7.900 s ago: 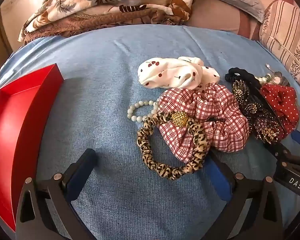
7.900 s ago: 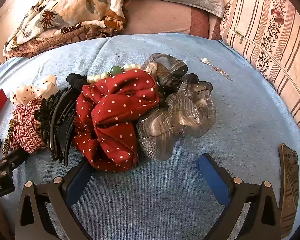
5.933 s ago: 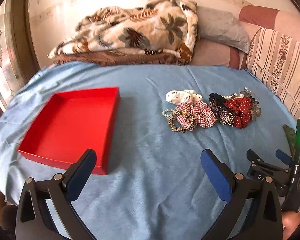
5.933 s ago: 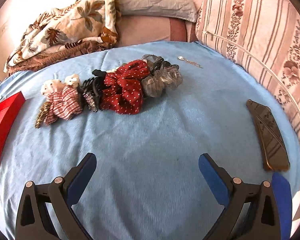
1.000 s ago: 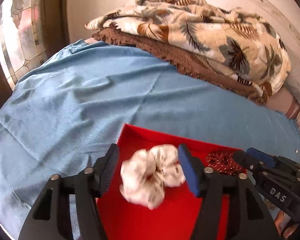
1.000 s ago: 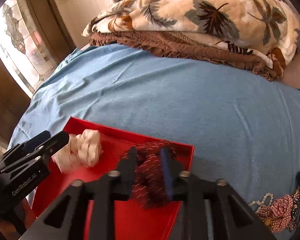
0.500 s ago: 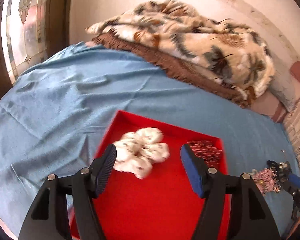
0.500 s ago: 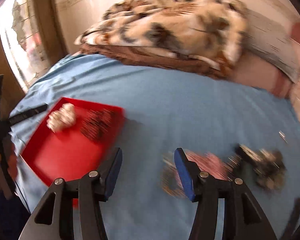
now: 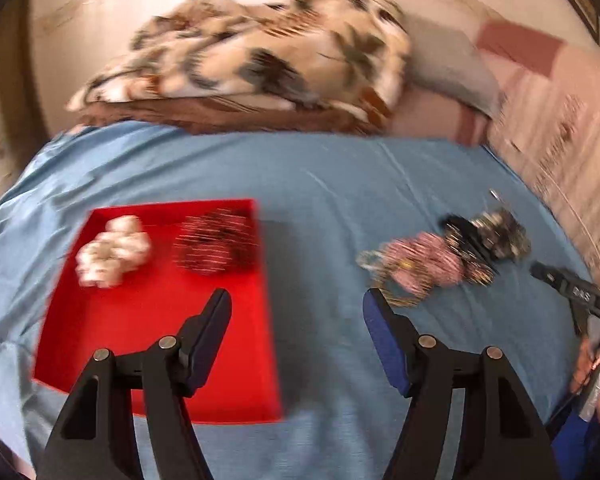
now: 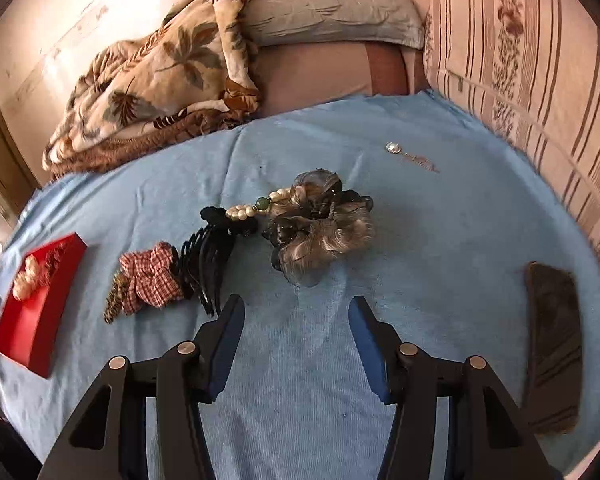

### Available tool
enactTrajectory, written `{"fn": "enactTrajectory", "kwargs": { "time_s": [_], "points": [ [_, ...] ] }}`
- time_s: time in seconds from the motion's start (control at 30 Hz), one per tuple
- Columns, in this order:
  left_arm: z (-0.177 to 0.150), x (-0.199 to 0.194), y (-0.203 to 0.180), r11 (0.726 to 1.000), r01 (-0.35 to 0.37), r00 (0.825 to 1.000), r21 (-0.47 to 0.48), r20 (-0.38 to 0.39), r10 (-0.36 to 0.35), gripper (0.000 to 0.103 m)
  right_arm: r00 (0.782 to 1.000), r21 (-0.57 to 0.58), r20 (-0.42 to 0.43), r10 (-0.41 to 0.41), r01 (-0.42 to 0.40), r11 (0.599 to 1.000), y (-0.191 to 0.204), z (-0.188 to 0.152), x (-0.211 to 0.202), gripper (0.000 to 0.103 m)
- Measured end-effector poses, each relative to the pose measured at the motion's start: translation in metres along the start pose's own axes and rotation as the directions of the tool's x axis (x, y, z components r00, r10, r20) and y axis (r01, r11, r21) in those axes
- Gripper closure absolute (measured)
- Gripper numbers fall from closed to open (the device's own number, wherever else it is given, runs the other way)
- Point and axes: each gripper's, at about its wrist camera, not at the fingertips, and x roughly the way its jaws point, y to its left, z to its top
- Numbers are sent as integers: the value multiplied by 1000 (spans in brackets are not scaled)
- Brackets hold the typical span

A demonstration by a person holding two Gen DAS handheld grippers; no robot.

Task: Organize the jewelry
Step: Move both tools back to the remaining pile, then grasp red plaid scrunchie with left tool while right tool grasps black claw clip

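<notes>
A red tray (image 9: 152, 344) on the blue sheet holds a white dotted scrunchie (image 9: 112, 254) and a red dotted scrunchie (image 9: 216, 246); the tray also shows in the right wrist view (image 10: 40, 320). My left gripper (image 9: 296, 316) is open and empty above the tray's right edge. My right gripper (image 10: 296, 320) is open and empty, just short of the pile: a grey scrunchie (image 10: 320, 228), a pearl bracelet (image 10: 252, 209), a black claw clip (image 10: 208, 268), a red plaid scrunchie (image 10: 152, 276) and a leopard scrunchie (image 10: 114, 304). The blurred pile (image 9: 444, 260) lies right of the tray.
A folded leaf-print blanket (image 10: 152, 80) and a grey pillow (image 10: 332, 8) lie at the back. A striped cushion (image 10: 540, 80) is at the right. A dark phone (image 10: 552, 344) lies on the sheet at the right. An earring (image 10: 408, 156) lies apart behind the pile.
Both grippers have pulled back from the tray and swung right. The right gripper now faces the pile. Both scrunchies stay in the tray.
</notes>
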Motion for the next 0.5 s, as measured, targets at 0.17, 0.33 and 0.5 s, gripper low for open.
{"fn": "enactTrajectory", "kwargs": {
  "time_s": [0.17, 0.33, 0.5],
  "points": [
    [12, 40, -51, 998, 49, 996, 48, -75, -45, 36, 994, -87, 8, 113, -112, 990, 26, 5, 0, 44],
    [36, 91, -83, 992, 93, 985, 87, -153, -79, 36, 982, -117, -23, 189, -190, 975, 43, 7, 13, 44],
    [51, 139, -98, 988, 133, 966, 74, -234, -112, 36, 976, -106, -51, 214, -218, 970, 47, 14, 33, 50]
  ]
}}
